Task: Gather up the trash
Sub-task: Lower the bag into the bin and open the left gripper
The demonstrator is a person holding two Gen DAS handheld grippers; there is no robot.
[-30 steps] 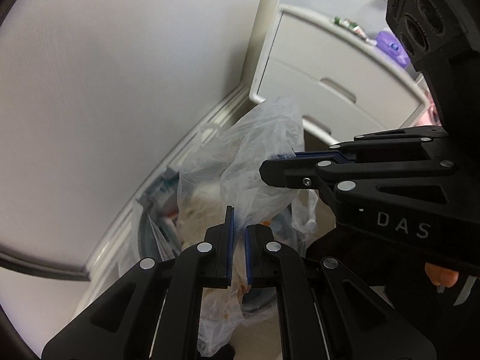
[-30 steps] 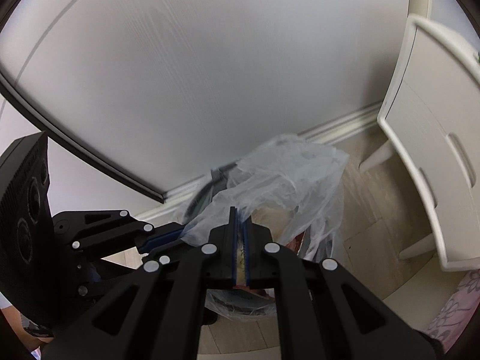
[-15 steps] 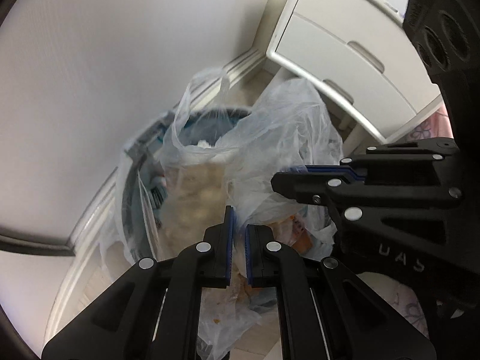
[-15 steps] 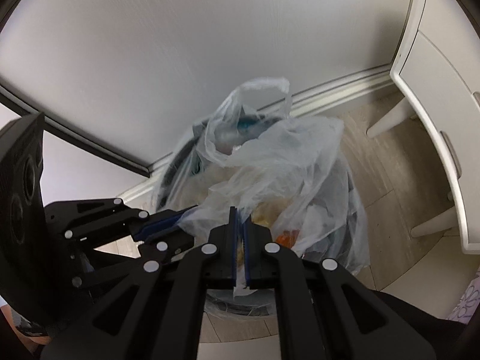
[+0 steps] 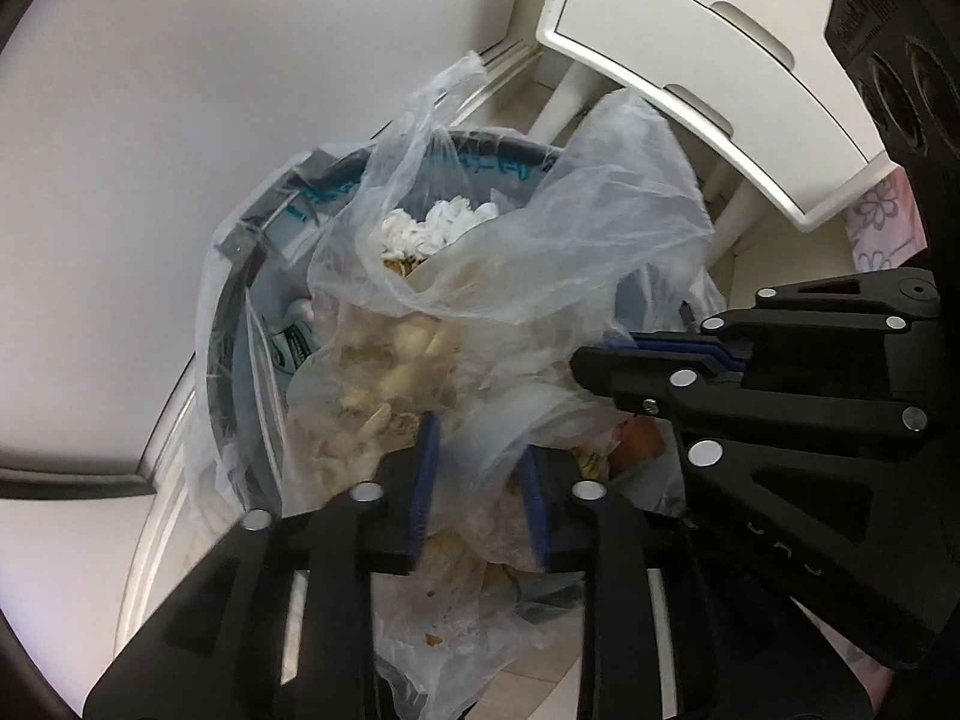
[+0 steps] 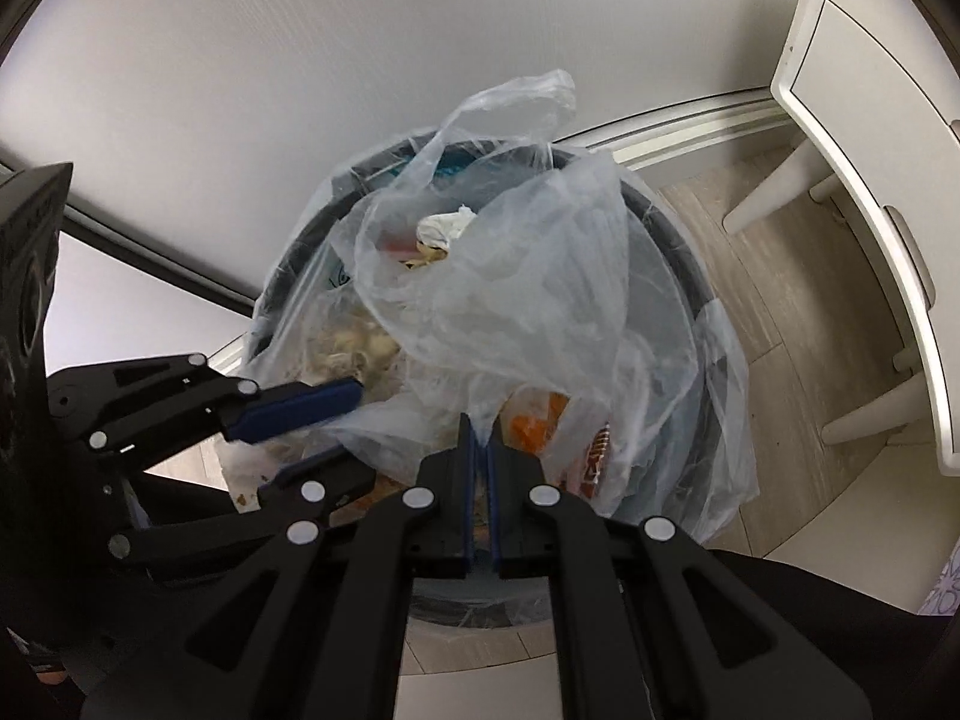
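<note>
Two grippers, one trash bag, one bin. Clear plastic trash bag (image 5: 510, 276) sits in a round dark-rimmed bin (image 5: 240, 312) on the floor by a white wall, its upper film bunched above the rim. Inside the bag: white crumpled tissues at about 12 o'clock of the opening, beige scraps below them, one orange wrapper toward 4 o'clock; exact item count cannot be told through the film.

Left gripper (image 5: 480, 480) at 6 o'clock in the left wrist view, pointing steeply down. Jaws have just been opening and stand partly apart; bag film hangs between the two blue pads, but the pads are not pressing on it. In the right wrist view the same gripper (image 6: 324, 420) comes in from 9 o'clock, with one blue finger laid against the film.

Right gripper (image 6: 478, 480) at 6 o'clock of its own view, jaws nearly together with a thin fold of bag film pinched between the pads. In the left wrist view it (image 5: 606, 360) reaches in from 3 o'clock, tips touching the bag's side.

One free bag handle loop (image 6: 516, 96) sticks up at 12 o'clock above the bin.

One white drawer unit (image 5: 708, 60) on legs at 1 to 2 o'clock; two drawer fronts and two recessed handles are visible. Wood-look floor (image 6: 780, 324) beneath. White baseboard (image 6: 690, 132) along the wall. One patch of pink floral fabric (image 5: 882, 222) at 3 o'clock edge.
</note>
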